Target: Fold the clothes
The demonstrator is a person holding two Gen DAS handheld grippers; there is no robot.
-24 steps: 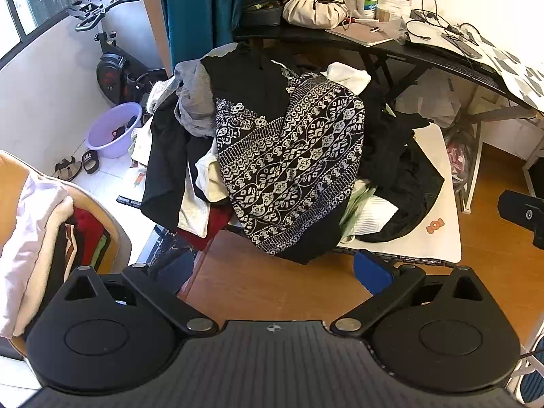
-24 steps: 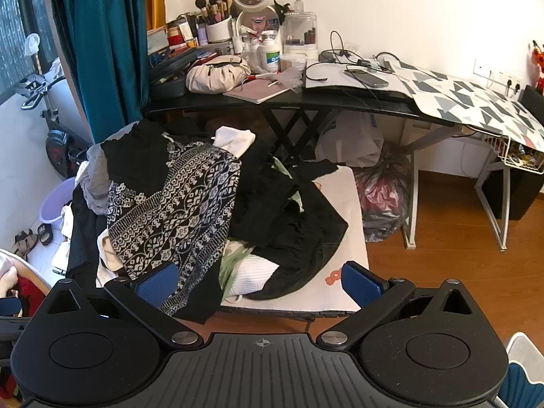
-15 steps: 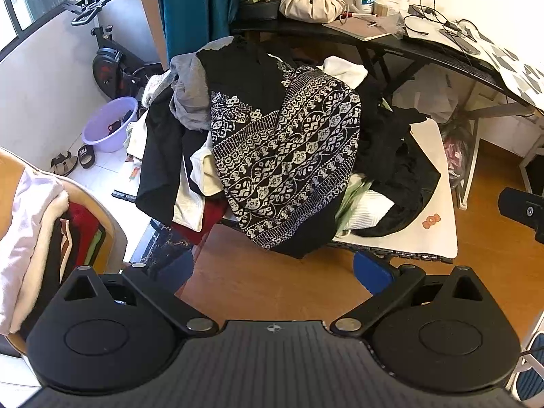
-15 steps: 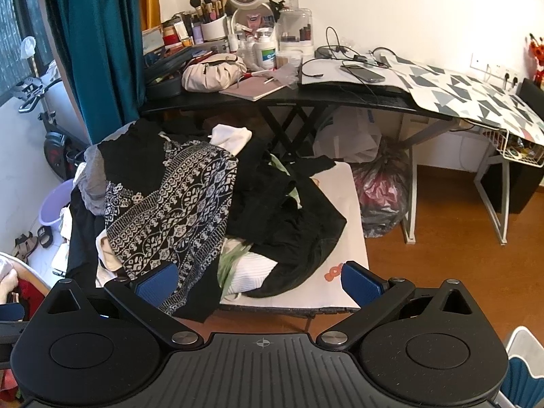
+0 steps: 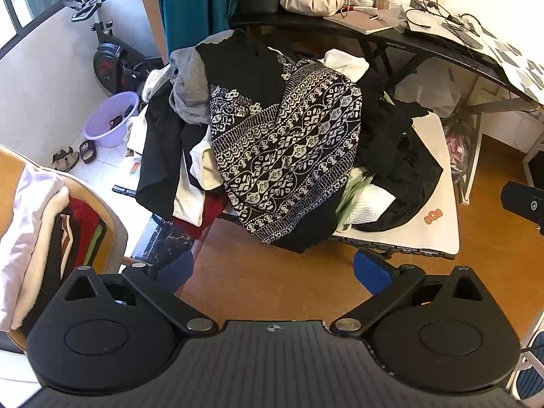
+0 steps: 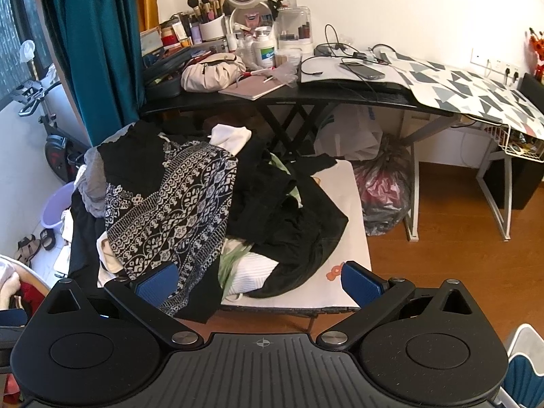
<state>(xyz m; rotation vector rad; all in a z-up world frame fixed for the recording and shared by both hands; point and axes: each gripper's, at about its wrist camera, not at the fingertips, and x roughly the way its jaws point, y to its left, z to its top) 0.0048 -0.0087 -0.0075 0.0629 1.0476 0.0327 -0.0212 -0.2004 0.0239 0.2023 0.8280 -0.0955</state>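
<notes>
A heap of clothes covers a low white table [image 5: 438, 183] [image 6: 353, 238]. On top lies a black garment with a white pattern [image 5: 289, 149] [image 6: 176, 204]; grey, white and plain black pieces [image 5: 397, 142] [image 6: 289, 210] lie around it. My left gripper [image 5: 273, 268] hangs open over the wooden floor, short of the heap's near edge, with nothing between its blue pads. My right gripper [image 6: 260, 280] is open too, over the table's near edge, its left pad [image 6: 158, 280] in front of the patterned cloth without gripping it.
A chair [image 5: 112, 224] at the left carries stacked folded clothes [image 5: 30, 231]. Behind the heap stands a black desk [image 6: 306, 97] crowded with cosmetics, a beige bag [image 6: 210, 73] and cables. A purple basin [image 5: 110, 117], sandals and an exercise bike [image 5: 105, 57] stand at the far left. Bags [image 6: 380, 190] lie under the desk.
Both views have shifted a little: the heap sits slightly higher in the left view and slightly lower in the right view. Both grippers stay open and empty.
</notes>
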